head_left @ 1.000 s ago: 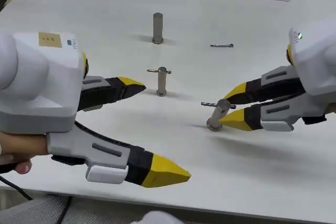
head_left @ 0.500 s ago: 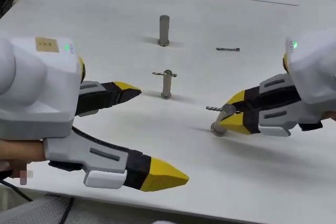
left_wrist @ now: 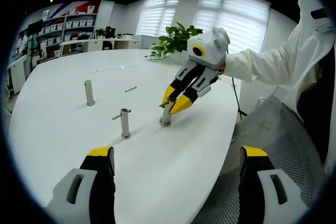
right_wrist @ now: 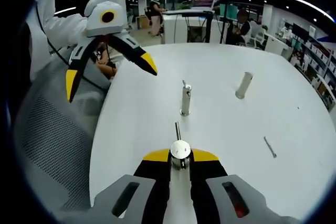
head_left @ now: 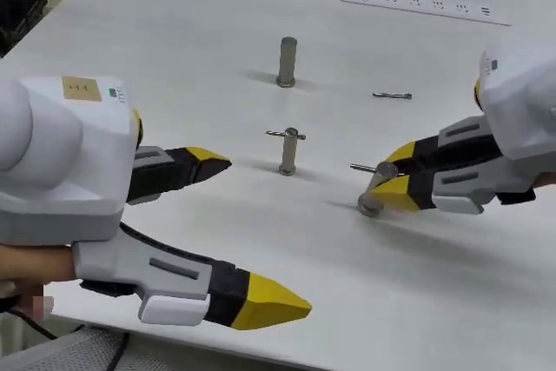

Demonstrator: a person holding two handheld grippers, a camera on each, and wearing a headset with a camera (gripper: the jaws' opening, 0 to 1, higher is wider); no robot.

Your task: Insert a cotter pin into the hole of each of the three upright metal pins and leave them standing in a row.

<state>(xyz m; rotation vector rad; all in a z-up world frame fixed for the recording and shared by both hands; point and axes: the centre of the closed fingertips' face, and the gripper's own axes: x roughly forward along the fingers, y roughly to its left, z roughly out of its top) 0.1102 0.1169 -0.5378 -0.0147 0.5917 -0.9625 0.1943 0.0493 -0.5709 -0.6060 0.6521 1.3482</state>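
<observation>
Three metal pins stand in a row on the white table (head_left: 174, 58). The far pin (head_left: 287, 62) is bare. A cotter pin sticks through the top of the middle pin (head_left: 288, 154). The near pin (head_left: 371, 204) leans a little and also carries a cotter pin (head_left: 360, 167); my right gripper (head_left: 388, 187) is shut on this pin's shaft, and the pin's head (right_wrist: 180, 149) shows between the yellow tips. One loose cotter pin (head_left: 392, 96) lies flat beyond the row. My left gripper (head_left: 250, 234) hangs open near the table's front edge, holding nothing.
A white power strip (head_left: 426, 3) lies at the far edge of the table. A mesh chair (left_wrist: 283, 129) stands off the table's near side. Desks, shelves and people are in the room beyond the table (right_wrist: 231, 19).
The right gripper's jaws, open around the near pin one second ago, have come together on it. The left gripper has stayed open in place. The head camera shifted slightly.
</observation>
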